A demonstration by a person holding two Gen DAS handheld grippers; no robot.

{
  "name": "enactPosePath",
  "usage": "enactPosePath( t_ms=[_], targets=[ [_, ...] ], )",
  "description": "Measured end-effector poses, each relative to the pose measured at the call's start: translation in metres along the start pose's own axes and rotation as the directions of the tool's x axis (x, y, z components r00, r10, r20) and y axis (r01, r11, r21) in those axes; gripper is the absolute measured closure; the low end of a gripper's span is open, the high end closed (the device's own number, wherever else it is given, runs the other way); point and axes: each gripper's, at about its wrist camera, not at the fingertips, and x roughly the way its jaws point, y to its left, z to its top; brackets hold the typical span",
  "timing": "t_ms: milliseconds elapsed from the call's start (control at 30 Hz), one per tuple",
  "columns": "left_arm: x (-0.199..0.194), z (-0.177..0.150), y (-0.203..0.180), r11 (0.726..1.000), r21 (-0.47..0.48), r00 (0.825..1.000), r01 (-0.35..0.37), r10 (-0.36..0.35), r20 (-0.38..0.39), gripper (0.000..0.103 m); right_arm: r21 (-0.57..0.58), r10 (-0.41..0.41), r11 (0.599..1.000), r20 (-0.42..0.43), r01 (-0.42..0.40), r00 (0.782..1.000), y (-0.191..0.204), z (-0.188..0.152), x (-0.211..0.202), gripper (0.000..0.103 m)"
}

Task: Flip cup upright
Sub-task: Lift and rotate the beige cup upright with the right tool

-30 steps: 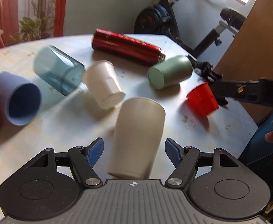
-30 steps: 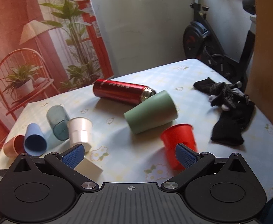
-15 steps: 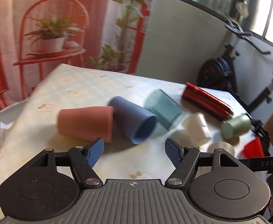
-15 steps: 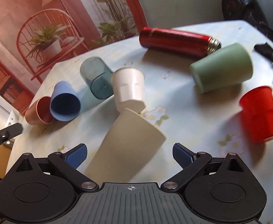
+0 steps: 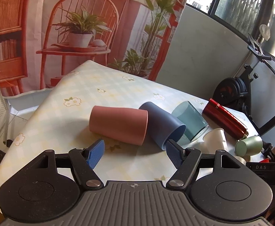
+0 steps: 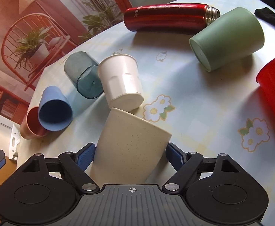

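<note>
A beige speckled cup (image 6: 129,146) stands mouth-down on the flowered tablecloth (image 6: 203,101), between the blue pads of my right gripper (image 6: 130,157). The jaws stand open around its lower part; whether the pads touch it I cannot tell. My left gripper (image 5: 135,155) is open and empty above the table, just short of a pink cup (image 5: 118,124) lying on its side. A blue cup (image 5: 163,126) lies against the pink one, mouth toward me.
A teal glass (image 6: 84,77), a white cup (image 6: 122,82), a red flask (image 6: 167,17), a green cup (image 6: 229,37) and a red cup (image 6: 274,88) lie on the table. A black glove (image 6: 273,17) lies at the far right. The table's left edge (image 5: 24,128) is near.
My left gripper has swung away from the beige cup to the pink and blue cups. My right gripper has moved left and down, from the red cup to around the beige cup.
</note>
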Motion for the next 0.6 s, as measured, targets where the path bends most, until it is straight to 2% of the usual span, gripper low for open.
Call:
enactPosePath(
  t_ms=[167, 267, 467, 600],
  targets=[
    [0.003, -0.010, -0.003, 1.000, 0.010, 1.000, 0.025, -0.024, -0.020, 0.028, 0.007, -0.004, 1.000, 0.004, 0.004, 1.000, -0.001, 0.001, 0.000, 0.019],
    [0.003, -0.015, -0.007, 0.999, 0.025, 0.999, 0.034, -0.033, -0.029, 0.028, 0.014, 0.003, 1.000, 0.008, -0.003, 1.000, -0.001, 0.002, -0.001, 0.026],
    [0.000, -0.019, -0.012, 0.998, 0.043, 0.999, 0.043, -0.042, -0.030, 0.028, 0.052, 0.025, 0.998, 0.014, -0.026, 1.000, -0.005, 0.001, -0.001, 0.028],
    [-0.004, -0.019, -0.014, 0.998, 0.045, 0.999, 0.041, -0.040, -0.024, 0.028, 0.029, 0.031, 0.999, 0.047, -0.032, 0.998, -0.002, -0.003, -0.008, 0.029]
  ],
)
